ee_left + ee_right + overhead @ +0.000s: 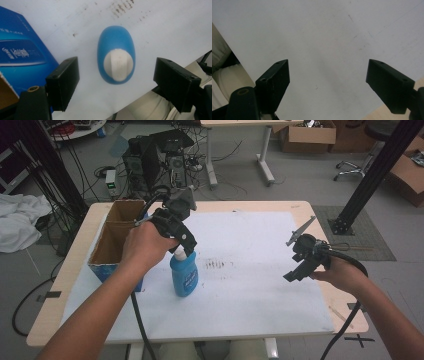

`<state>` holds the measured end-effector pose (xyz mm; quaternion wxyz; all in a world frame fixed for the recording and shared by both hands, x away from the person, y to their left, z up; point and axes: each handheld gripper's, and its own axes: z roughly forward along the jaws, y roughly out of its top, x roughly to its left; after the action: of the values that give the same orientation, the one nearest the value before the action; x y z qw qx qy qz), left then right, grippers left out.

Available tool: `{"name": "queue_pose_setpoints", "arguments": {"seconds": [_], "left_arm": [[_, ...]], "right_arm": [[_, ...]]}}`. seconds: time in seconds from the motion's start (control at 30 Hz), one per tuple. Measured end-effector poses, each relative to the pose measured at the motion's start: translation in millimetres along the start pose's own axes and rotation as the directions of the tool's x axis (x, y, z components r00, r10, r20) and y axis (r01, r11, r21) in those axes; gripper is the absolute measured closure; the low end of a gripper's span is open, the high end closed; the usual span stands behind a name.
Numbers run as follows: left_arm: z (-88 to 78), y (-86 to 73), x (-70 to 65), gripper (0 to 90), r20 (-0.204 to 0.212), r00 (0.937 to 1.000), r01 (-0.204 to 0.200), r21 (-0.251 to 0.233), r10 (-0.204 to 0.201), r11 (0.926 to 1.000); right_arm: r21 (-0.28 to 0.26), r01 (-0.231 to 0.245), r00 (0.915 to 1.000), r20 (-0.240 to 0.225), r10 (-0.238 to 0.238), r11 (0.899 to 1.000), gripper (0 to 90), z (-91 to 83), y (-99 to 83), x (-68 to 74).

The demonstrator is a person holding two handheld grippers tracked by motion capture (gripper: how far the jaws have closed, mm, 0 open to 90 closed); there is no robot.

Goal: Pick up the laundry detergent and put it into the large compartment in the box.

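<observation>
Blue plastic bottle point(184, 276) with a white cap is standing upright on the white sheet point(250, 285) covering the worktop, just beside an open cardboard box point(112, 240). Left claw point(181, 251) is hovering released directly above the cap, jaws spread either side. Right claw point(295, 272) is hanging released over bare sheet, well apart.

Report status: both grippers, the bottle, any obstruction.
Left gripper open, above blue bottle, not gripping. Right gripper open, nothing between jaws. Bottle upright beside cardboard box. Nothing in the way.
</observation>
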<state>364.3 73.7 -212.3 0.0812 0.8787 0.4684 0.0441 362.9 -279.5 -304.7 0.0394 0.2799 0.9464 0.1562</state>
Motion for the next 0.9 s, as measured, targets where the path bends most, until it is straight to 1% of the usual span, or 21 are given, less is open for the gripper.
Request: {"name": "queue_pose_setpoints", "arguments": {"seconds": [0.13,0.2,0.27,0.53,0.63,0.73,0.77,0.9], "left_arm": [[9.2,1.5,0.0,21.3,0.007,0.9997,-0.023,0.011,0.023,0.9997],[16.3,2.9,-0.3,21.2,0.013,0.9997,-0.023,0.017,0.023,0.9996],[18.4,3.4,-0.5,21.2,0.008,0.9997,-0.022,0.020,0.022,0.9996],[36.1,5.7,-0.2,21.3,0.024,0.9997,-0.006,0.022,0.005,0.9997],[43.8,5.1,-1.5,21.4,0.024,0.9997,-0.009,0.038,0.008,0.9993],[48.9,4.5,-2.0,21.3,0.029,0.9996,-0.009,0.041,0.008,0.9991],[52.2,4.5,-2.7,21.3,0.023,0.9997,-0.008,0.044,0.007,0.9990],[56.9,4.8,-3.5,21.3,0.026,0.9996,-0.012,0.052,0.011,0.9986]], "right_arm": [[0.005,-0.002,1.0000,-0.002,0.002,1.000,18.9,1.0,-0.6,-0.5],[0.001,0.000,1.0000,-0.001,0.000,1.000,18.9,2.0,-0.4,-1.7],[0.003,-0.002,1.0000,-0.002,0.002,1.000,18.9,2.2,-0.1,-1.4],[0.004,0.000,1.0000,-0.006,0.000,1.000,18.9,3.8,0.1,-1.6],[0.008,-0.002,1.0000,-0.008,0.002,1.000,18.9,5.0,-1.6,-2.5],[0.010,-0.005,0.9999,-0.009,0.005,1.000,18.9,5.9,-2.6,-2.8],[0.008,-0.003,0.9999,-0.010,0.003,1.000,18.9,6.9,-3.0,-2.9],[0.010,-0.003,0.9999,-0.015,0.003,1.000,18.9,8.0,-2.9,-2.1]]}}
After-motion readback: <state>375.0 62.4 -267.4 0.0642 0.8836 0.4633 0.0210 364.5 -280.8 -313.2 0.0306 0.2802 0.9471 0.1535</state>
